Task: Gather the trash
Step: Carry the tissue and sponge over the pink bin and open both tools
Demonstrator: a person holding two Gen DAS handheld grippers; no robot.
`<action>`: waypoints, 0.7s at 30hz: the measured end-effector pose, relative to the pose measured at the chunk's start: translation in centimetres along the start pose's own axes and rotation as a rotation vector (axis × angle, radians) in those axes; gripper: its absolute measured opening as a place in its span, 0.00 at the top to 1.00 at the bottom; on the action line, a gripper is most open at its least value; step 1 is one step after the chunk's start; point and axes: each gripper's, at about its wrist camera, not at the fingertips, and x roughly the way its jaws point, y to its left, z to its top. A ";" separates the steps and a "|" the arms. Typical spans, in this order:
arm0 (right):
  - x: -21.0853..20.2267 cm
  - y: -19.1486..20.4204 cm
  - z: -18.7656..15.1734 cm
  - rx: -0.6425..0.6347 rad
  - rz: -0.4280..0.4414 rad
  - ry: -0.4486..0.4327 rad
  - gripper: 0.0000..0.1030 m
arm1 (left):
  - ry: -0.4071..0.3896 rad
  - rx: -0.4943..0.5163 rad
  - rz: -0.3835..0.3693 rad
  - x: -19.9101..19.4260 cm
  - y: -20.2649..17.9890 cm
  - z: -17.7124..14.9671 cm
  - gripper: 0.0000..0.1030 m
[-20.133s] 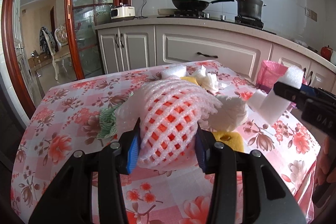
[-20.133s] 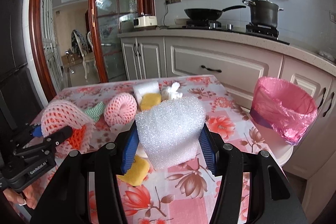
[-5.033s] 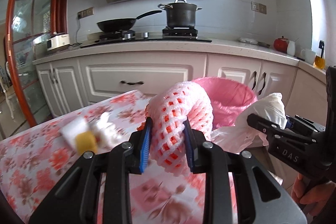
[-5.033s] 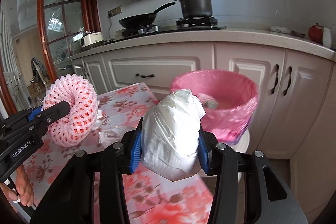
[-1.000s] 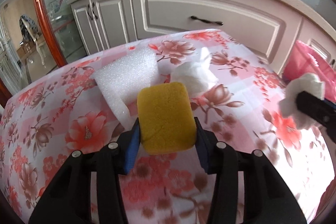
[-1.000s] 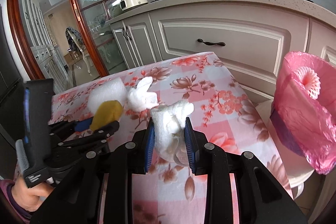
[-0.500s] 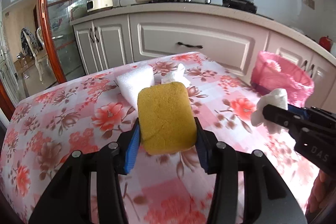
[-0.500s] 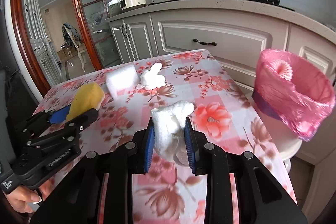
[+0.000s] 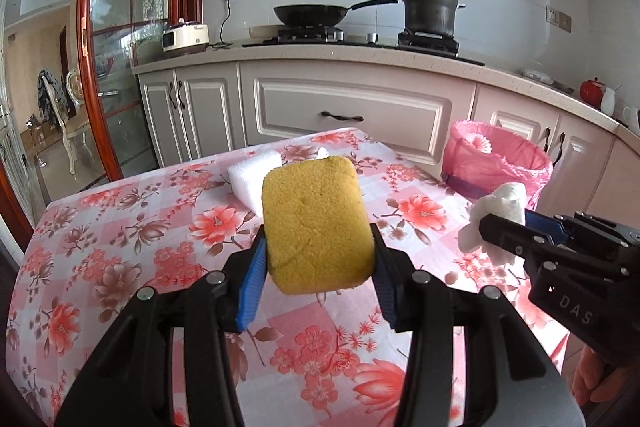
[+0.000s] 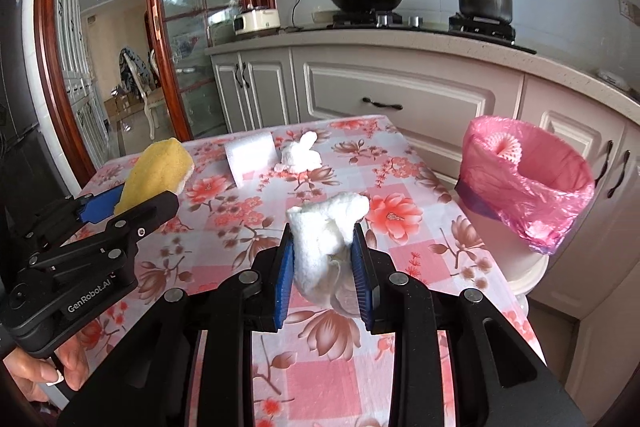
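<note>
My left gripper (image 9: 318, 269) is shut on a yellow sponge (image 9: 316, 223) and holds it above the flowered table (image 9: 120, 227). The same sponge (image 10: 158, 175) shows at the left of the right wrist view. My right gripper (image 10: 323, 263) is shut on a crumpled white tissue (image 10: 326, 233), also seen as the tissue (image 9: 496, 215) at the right of the left wrist view. A bin lined with a pink bag (image 10: 528, 179) stands off the table's right side; a pink foam net (image 10: 507, 149) lies in it. A white foam block (image 10: 250, 155) and another white tissue wad (image 10: 300, 153) lie at the table's far end.
Kitchen cabinets (image 9: 352, 107) run behind the table, with a wok (image 9: 320, 13) and a pot (image 9: 430, 11) on the stove. A glass door with a red wooden frame (image 9: 86, 67) stands at the left. A person's hand (image 10: 48, 367) holds the left gripper.
Both grippers have risen and pulled back from the table's far end, each keeping its load. The foam block and tissue wad now look farther away, and the pink bin has come fully into view.
</note>
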 end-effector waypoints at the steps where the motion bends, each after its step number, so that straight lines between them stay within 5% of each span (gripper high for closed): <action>1: -0.5 0.1 -0.1 0.002 -0.002 -0.012 0.73 | -0.011 -0.001 0.000 -0.4 -0.2 0.1 0.55; 10: -3.7 -1.3 0.3 0.039 -0.045 -0.107 0.73 | -0.089 0.021 -0.011 -2.6 -2.1 1.4 0.55; 21: -4.7 -6.4 1.0 0.092 -0.152 -0.120 0.73 | -0.101 0.051 -0.088 -1.4 -6.8 3.3 0.55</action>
